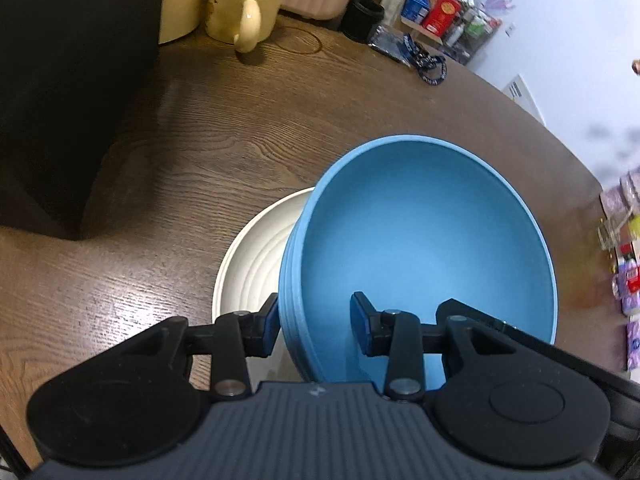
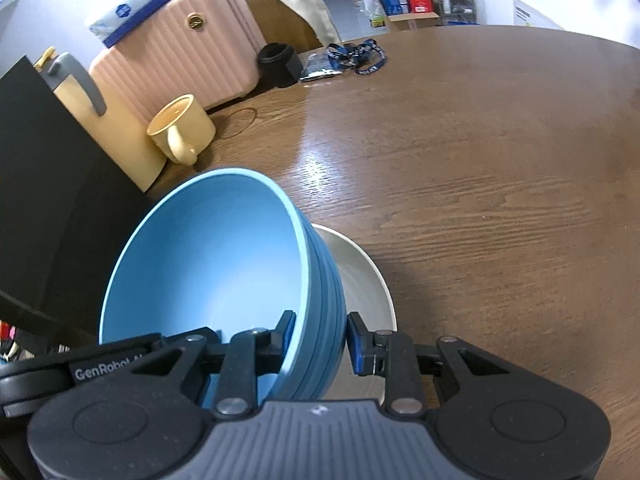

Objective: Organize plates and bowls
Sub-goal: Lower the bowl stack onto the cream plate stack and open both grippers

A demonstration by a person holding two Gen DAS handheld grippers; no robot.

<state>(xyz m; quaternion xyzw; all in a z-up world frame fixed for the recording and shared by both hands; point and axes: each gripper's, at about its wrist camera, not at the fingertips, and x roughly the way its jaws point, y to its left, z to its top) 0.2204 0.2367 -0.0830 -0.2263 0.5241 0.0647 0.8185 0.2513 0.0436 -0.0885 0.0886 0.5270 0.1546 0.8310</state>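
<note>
A blue ribbed bowl (image 1: 424,240) (image 2: 208,264) hangs tilted just above a white plate (image 1: 248,272) (image 2: 364,280) that lies on the brown wooden table (image 1: 200,140). My left gripper (image 1: 316,328) is shut on the bowl's near wall, one pad outside and one inside. On the opposite side my right gripper (image 2: 320,340) is shut on the wall in the same way. The bowl hides much of the plate, and I cannot tell whether its base touches it.
A yellow mug (image 1: 244,12) (image 2: 182,132) and a cream jug (image 2: 100,120) stand at the back left beside a large black box (image 1: 60,100). A pink suitcase (image 2: 180,48), a black cup (image 2: 276,60) and a blue lanyard (image 2: 356,56) lie farther back. The table edge (image 1: 560,136) curves round on the right.
</note>
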